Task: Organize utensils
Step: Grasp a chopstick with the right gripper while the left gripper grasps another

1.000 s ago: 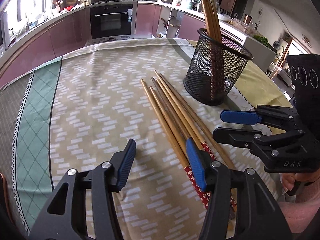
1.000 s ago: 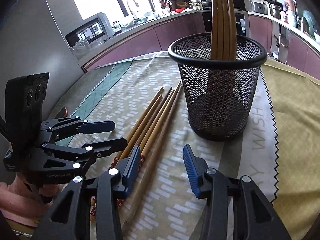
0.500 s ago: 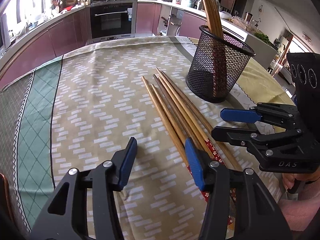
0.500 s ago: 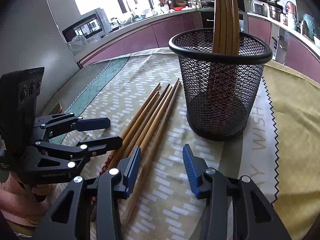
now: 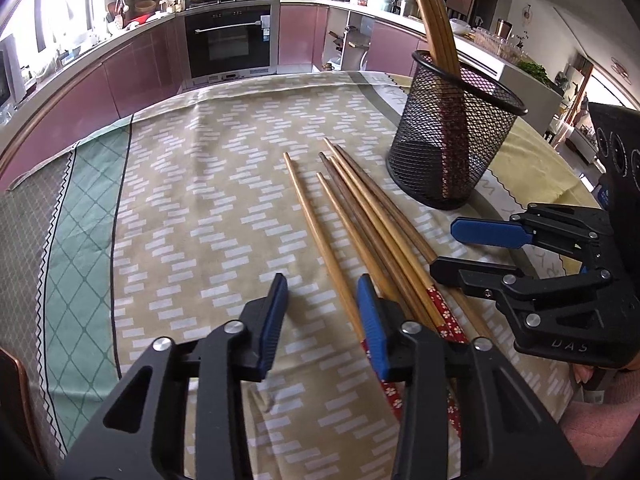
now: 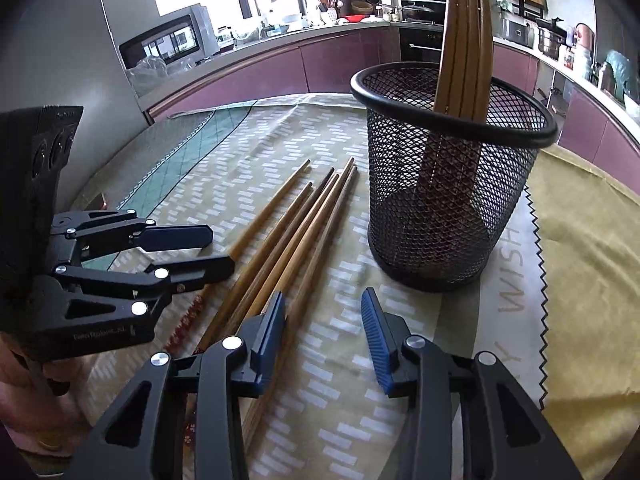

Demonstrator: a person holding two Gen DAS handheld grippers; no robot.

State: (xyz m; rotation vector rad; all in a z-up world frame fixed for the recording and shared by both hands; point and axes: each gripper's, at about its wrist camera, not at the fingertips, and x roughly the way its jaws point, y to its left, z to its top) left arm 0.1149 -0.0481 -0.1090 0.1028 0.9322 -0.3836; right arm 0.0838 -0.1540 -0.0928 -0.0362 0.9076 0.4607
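Observation:
Several wooden chopsticks lie side by side on the patterned tablecloth, also in the right wrist view; some have red flowered ends. A black mesh holder stands upright beyond them with several chopsticks in it; the right wrist view shows it too. My left gripper is open and empty, low over the handle ends. My right gripper is open and empty, just right of the chopsticks and in front of the holder.
The tablecloth has a green band at the left. A yellow cloth with a zigzag edge lies right of the holder. Kitchen counters and an oven stand beyond the table's far edge.
Both grippers have drawn back a little from the holder and the chopsticks. Both stay open. The chopsticks and the holder have not moved.

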